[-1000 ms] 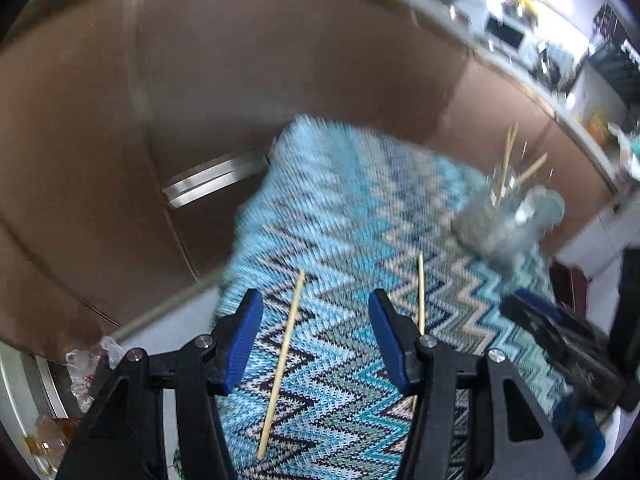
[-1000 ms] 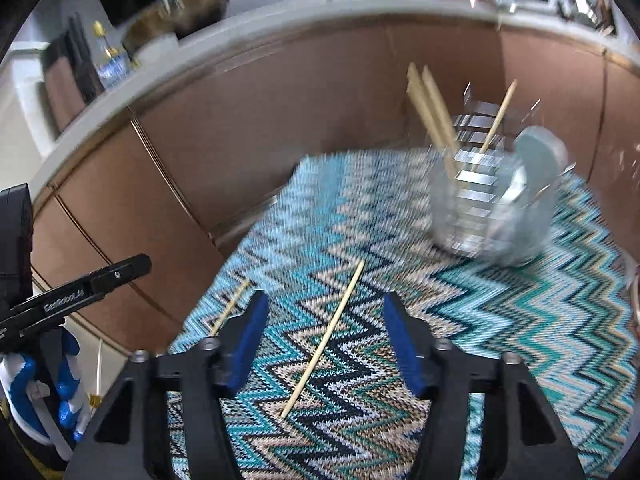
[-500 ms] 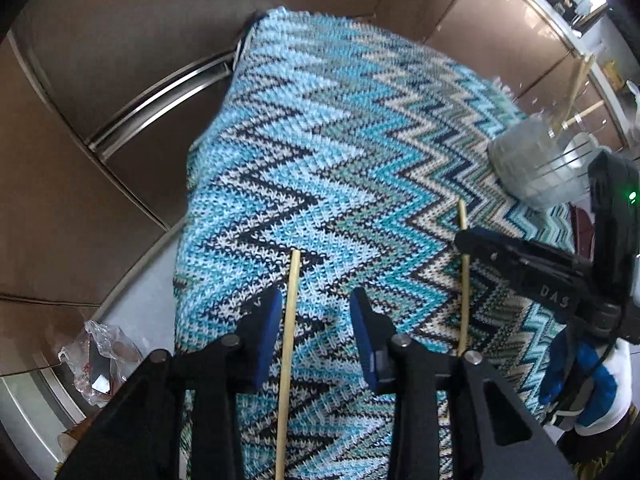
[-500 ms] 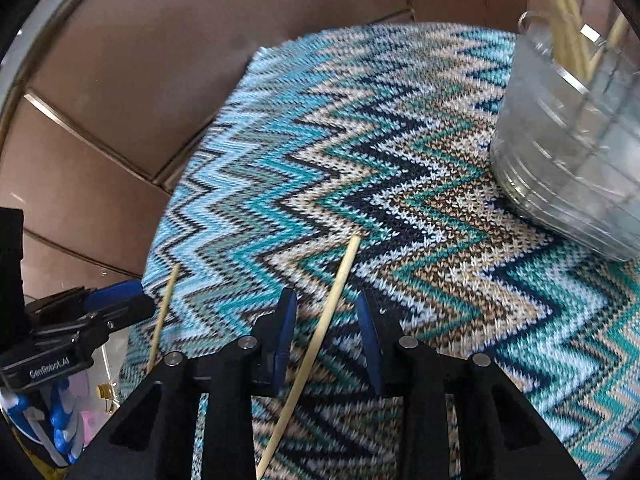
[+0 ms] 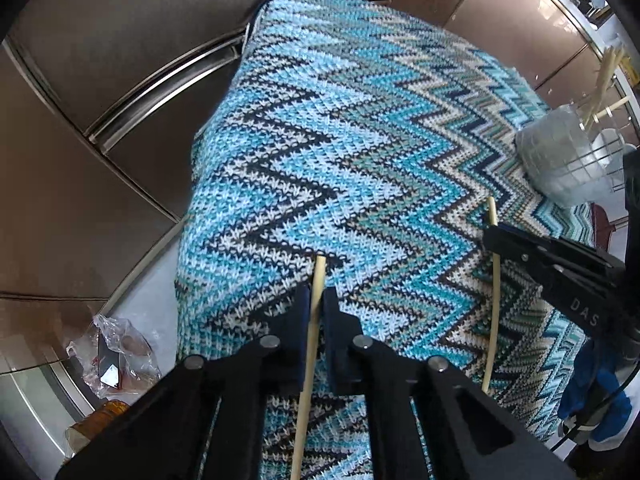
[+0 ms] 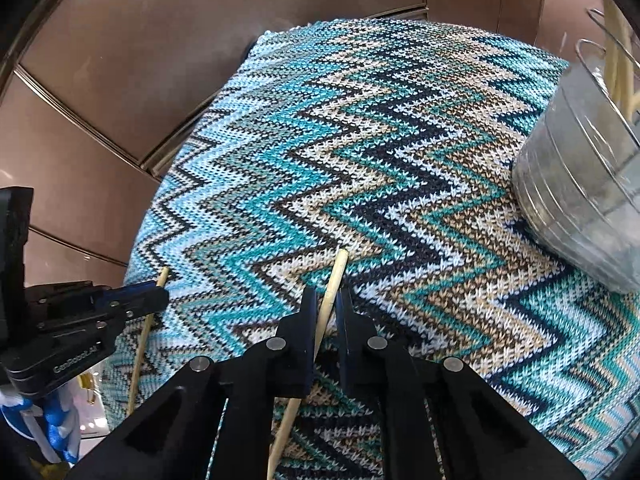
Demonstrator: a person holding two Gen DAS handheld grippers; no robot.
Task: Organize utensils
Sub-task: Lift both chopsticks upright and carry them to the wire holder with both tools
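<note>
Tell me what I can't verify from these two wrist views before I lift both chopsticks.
- Left chopstick: near end cut off by the left wrist view's bottom edge, under the left hand-held gripper.
- Right chopstick: near end likewise cut off below the right hand-held gripper.
- Utensil holder: cropped by the right edge; contents unclear.

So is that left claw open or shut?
Shut: the left claw pinches a chopstick lying on the zigzag cloth.

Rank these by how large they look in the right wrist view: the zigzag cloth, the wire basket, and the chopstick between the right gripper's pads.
1. zigzag cloth
2. wire basket, partly cut off by the frame
3. chopstick, thin; its lower part looks larger by nearness
</note>
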